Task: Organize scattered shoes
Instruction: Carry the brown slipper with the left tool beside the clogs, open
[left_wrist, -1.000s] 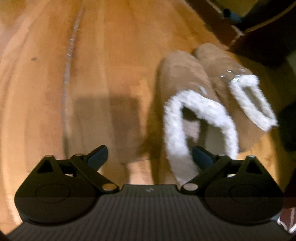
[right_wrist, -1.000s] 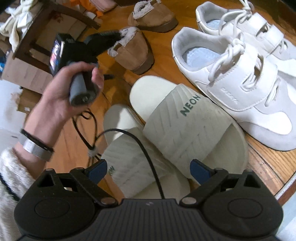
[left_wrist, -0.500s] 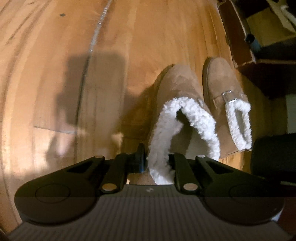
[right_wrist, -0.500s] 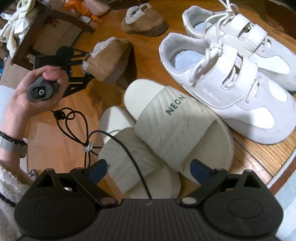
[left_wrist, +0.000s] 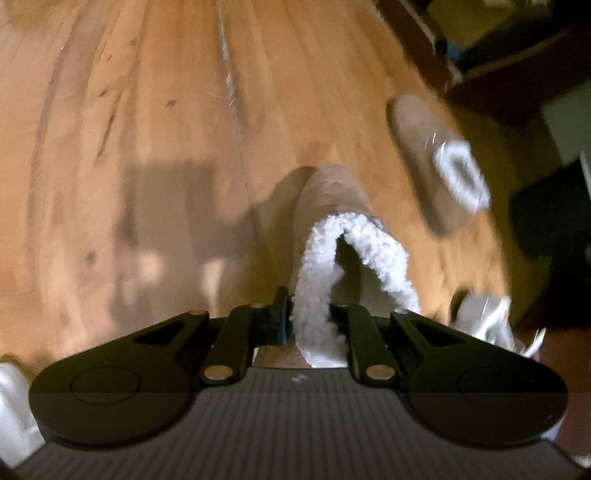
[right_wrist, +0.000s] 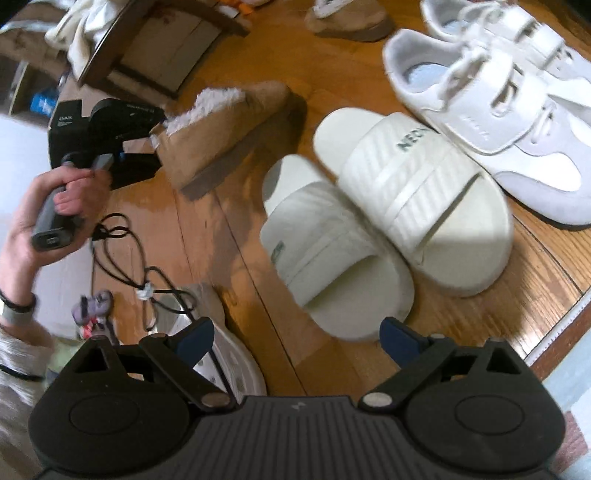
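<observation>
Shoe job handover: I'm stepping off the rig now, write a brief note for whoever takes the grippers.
Left gripper: shut on the fleece collar of the held tan slipper.
Right gripper: open, empty, above the floor near the cream slides.
Other tan slipper lies apart on the wooden floor.
White sneakers sit side by side beyond the slides; the slides overlap.
Left to do: set the held slipper beside its mate, then straighten the slides.

Warm, dim indoor light. Left view: motion-blurred floor (left_wrist: 147, 110), a soft blocky shadow (left_wrist: 166, 206) at its centre, dark right edge. Right view: brighter, glare patches on boards, blurred sneakers (right_wrist: 498, 92). Fisheye bending at the edges.
</observation>
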